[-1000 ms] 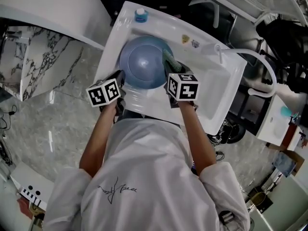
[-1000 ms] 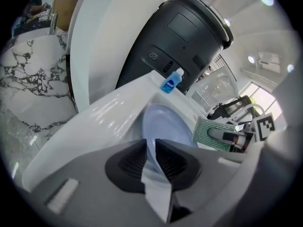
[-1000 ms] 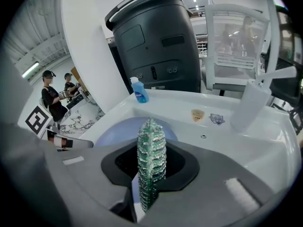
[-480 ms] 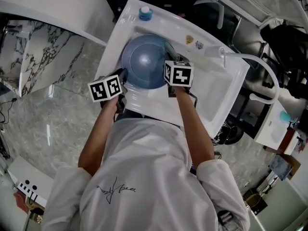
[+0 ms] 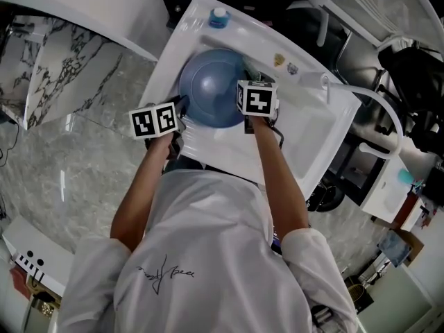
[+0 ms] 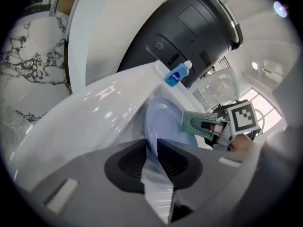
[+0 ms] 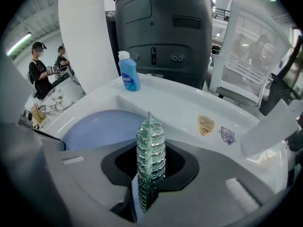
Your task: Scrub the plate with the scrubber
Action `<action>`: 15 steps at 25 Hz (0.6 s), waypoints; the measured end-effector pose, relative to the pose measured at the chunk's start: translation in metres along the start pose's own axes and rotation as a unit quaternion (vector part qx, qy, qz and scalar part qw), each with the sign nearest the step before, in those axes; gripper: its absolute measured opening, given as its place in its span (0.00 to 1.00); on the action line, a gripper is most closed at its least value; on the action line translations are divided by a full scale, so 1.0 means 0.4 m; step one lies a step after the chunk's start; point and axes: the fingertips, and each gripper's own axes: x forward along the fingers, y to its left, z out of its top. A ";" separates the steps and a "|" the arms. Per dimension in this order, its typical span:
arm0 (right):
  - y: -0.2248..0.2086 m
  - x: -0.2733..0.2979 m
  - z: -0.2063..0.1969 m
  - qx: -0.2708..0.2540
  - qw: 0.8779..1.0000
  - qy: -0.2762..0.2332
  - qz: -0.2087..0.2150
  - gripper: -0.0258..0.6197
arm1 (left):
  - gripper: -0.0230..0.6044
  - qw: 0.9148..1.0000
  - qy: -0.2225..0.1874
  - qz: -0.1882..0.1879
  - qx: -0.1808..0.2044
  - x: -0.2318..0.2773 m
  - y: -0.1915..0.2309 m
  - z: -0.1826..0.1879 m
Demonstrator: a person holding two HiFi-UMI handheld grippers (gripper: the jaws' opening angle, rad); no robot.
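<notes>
Left gripper (image 6: 151,143): jaws clamped on the rim of the plate (image 6: 163,122), with the rim wedged edge-on between the two dark pads.

Right gripper (image 7: 147,183): jaws closed on the lower end of the scrubber (image 7: 150,145).

Scrubber:
- Its long axis ran straight out along the jaws. The free end pointed toward the back of the sink (image 7: 180,108), roughly at the soap bottle (image 7: 129,72).
- From the right gripper view it was edge-on: a thin green strip with glinting mesh, tapering to a point at the top.
- From the left gripper view it was broadside: a flat green rectangle (image 6: 194,124) lying over the plate's face near the far rim. It looked pressed on, but I couldn't confirm contact.

Plate:
- Round, pale blue, smooth and glossy, with nothing visible on it.
- It sat in the sink basin, tipped up on its rim rather than lying flat.
- In the head view it (image 5: 211,85) filled the basin's left part, between the two grippers. The left gripper (image 5: 179,108) was at its near-left rim and the right gripper (image 5: 251,78) at its right rim.

Around it:
- The white sink (image 5: 305,137) had the blue bottle (image 5: 219,17) upright on its back ledge.
- Two small stickers (image 7: 206,125) were on the inner wall to the right of the scrubber.
- A dark grey machine (image 7: 161,27) stood behind the sink.
</notes>
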 end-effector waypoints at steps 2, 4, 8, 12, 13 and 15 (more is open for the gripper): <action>0.008 0.008 0.003 -0.008 1.000 0.004 -0.002 0.12 | 0.16 1.000 -0.002 -0.002 -0.003 -0.002 0.001 0.000; 0.014 0.016 0.014 -0.014 1.000 0.005 -0.002 0.12 | 0.16 1.000 -0.003 -0.003 -0.003 -0.003 0.002 0.004; 0.024 0.031 0.020 -0.024 1.000 0.012 -0.004 0.12 | 0.21 1.000 -0.003 0.001 0.008 -0.007 0.007 0.002; 0.033 0.043 0.028 -0.027 1.000 0.016 -0.003 0.12 | 0.23 1.000 -0.005 0.004 0.014 -0.007 0.005 0.001; 0.036 0.045 0.030 -0.029 0.999 0.016 -0.003 0.12 | 0.24 1.000 -0.006 0.004 0.013 -0.007 0.005 0.002; 0.044 0.050 0.034 -0.032 0.999 0.017 -0.002 0.12 | 0.24 1.000 -0.007 0.002 0.010 -0.008 0.005 0.003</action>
